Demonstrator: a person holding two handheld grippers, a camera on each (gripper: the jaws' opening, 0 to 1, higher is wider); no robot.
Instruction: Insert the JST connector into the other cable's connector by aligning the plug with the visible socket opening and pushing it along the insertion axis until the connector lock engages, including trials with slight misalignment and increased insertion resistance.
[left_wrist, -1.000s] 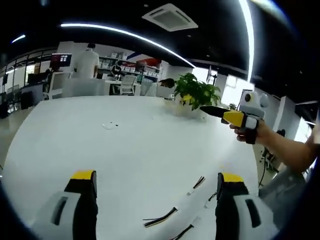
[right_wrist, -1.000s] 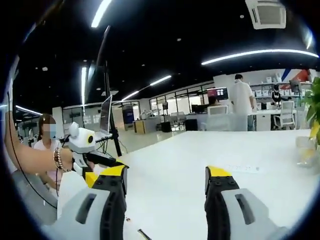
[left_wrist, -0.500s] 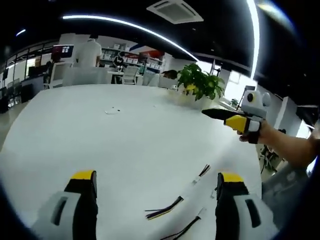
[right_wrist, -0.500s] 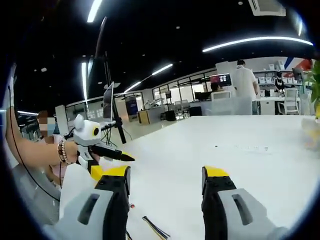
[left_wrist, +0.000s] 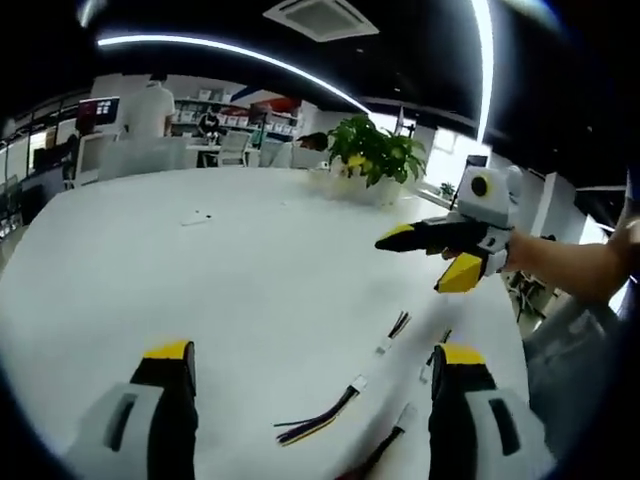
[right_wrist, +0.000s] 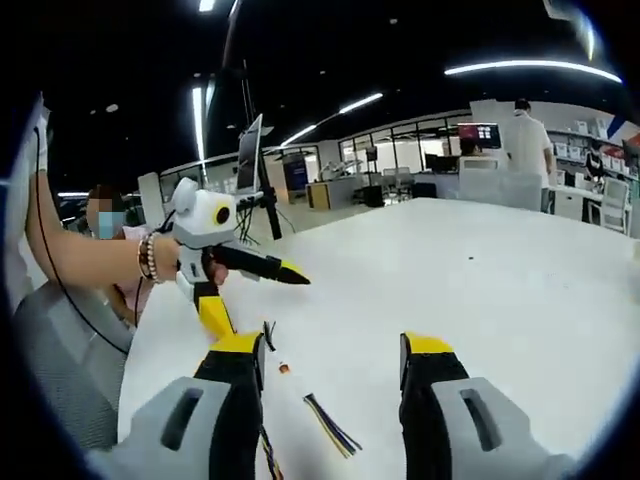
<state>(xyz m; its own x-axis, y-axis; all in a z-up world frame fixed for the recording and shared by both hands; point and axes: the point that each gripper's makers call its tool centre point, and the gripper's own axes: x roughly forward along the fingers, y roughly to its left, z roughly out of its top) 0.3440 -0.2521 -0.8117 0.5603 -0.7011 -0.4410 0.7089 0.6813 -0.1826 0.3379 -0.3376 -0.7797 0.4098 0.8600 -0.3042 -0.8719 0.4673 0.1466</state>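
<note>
Flanking loose cables (left_wrist: 318, 425), white table (left_wrist: 200, 280)

My left tool (left_wrist: 312, 372) and my right tool (right_wrist: 332, 358) both have grey-white bodies with black jaws capped in yellow, and each shows the same white, black and yellow where it enters the other's view. The tabletop (left_wrist: 220, 270) is plain white, and the cables (left_wrist: 318, 420) lying on it are striped in black, yellow and a darker strand with small white connector ends. The potted plant (left_wrist: 372, 155) at the far edge is bright green, and the ceiling is black with white light strips.
</note>
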